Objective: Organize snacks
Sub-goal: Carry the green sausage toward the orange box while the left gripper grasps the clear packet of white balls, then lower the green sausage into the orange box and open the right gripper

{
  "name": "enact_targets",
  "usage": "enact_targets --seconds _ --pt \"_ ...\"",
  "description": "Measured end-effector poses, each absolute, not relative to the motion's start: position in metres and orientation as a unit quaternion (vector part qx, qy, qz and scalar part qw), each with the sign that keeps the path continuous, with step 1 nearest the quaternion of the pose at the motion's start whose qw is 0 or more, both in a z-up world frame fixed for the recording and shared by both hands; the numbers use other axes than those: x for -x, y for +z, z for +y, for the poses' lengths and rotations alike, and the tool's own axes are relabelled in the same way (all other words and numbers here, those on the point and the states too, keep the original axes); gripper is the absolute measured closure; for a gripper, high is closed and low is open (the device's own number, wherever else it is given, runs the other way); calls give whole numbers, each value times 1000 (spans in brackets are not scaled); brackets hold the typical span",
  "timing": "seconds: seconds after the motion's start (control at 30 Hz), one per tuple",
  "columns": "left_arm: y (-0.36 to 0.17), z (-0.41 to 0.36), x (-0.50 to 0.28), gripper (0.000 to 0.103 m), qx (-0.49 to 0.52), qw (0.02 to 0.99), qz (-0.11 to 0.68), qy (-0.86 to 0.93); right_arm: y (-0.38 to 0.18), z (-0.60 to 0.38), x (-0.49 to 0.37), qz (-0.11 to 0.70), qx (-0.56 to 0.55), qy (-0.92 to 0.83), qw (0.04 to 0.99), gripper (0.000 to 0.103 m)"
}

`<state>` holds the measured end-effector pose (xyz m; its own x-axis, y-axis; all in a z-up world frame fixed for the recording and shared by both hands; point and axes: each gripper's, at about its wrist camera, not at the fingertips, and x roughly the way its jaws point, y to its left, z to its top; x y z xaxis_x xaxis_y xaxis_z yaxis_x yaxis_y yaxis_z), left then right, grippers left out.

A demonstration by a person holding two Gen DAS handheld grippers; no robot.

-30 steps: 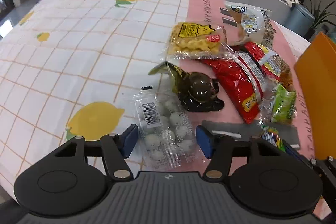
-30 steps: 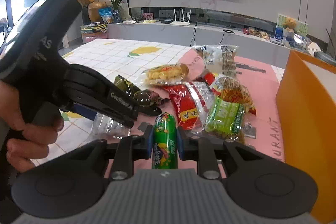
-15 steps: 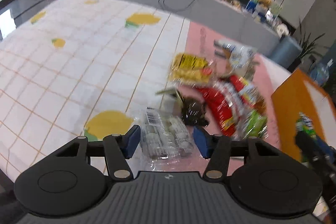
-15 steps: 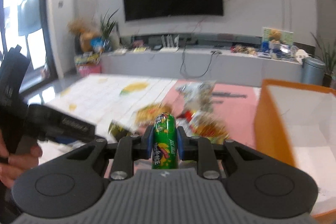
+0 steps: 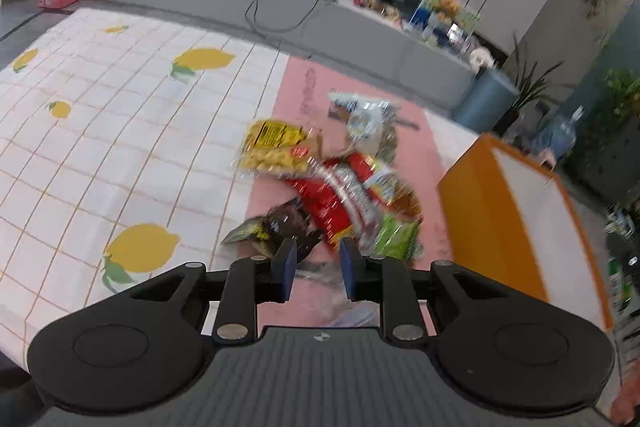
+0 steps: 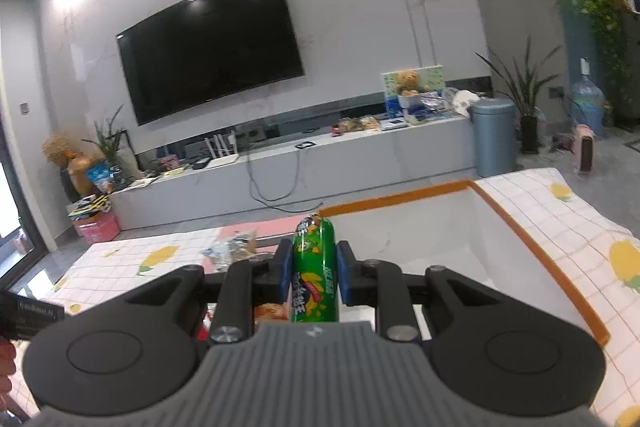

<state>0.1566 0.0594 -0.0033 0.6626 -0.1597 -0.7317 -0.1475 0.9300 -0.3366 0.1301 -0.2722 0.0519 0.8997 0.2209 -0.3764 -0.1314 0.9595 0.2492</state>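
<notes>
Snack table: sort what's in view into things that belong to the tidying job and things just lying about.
Job:
- green snack tube in the right gripper
- clear packet in the left gripper
- orange box
- yellow puff bag
- red snack bag
- green bag
- dark packet

Lying about:
- television
- blue bin
- water jug
- potted plant

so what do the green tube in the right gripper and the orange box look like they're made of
Green tube: glossy printed plastic film, probably; it shines and its far end is gathered to a pinched tip like a sealed wrapper.

Orange box: rigid board or plastic, hard to tell which; thin straight walls, matte orange outside, plain white inside with little glare.
</notes>
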Motion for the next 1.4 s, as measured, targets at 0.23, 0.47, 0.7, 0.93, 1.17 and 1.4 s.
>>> enact_targets --seconds 0.23,0.47,0.7,0.93,1.17,1.4 --pt "-28 52 -166 35 173 873 456 8 49 -261 -130 211 -103 120 965 83" --pt "-39 7 -167 15 114 866 484 -56 47 -260 -132 219 -105 130 961 82" --pt "-68 -18 -187 15 151 833 531 38 48 -265 -134 220 -129 136 957 82" --pt "-79 -28 -209 10 188 819 533 102 49 -273 -132 218 -142 136 956 82" --pt "-83 -52 -233 3 145 802 556 167 47 -278 -131 232 -159 114 953 82" --pt "-86 -63 -239 4 141 805 539 204 53 -284 -126 215 -148 99 960 82"
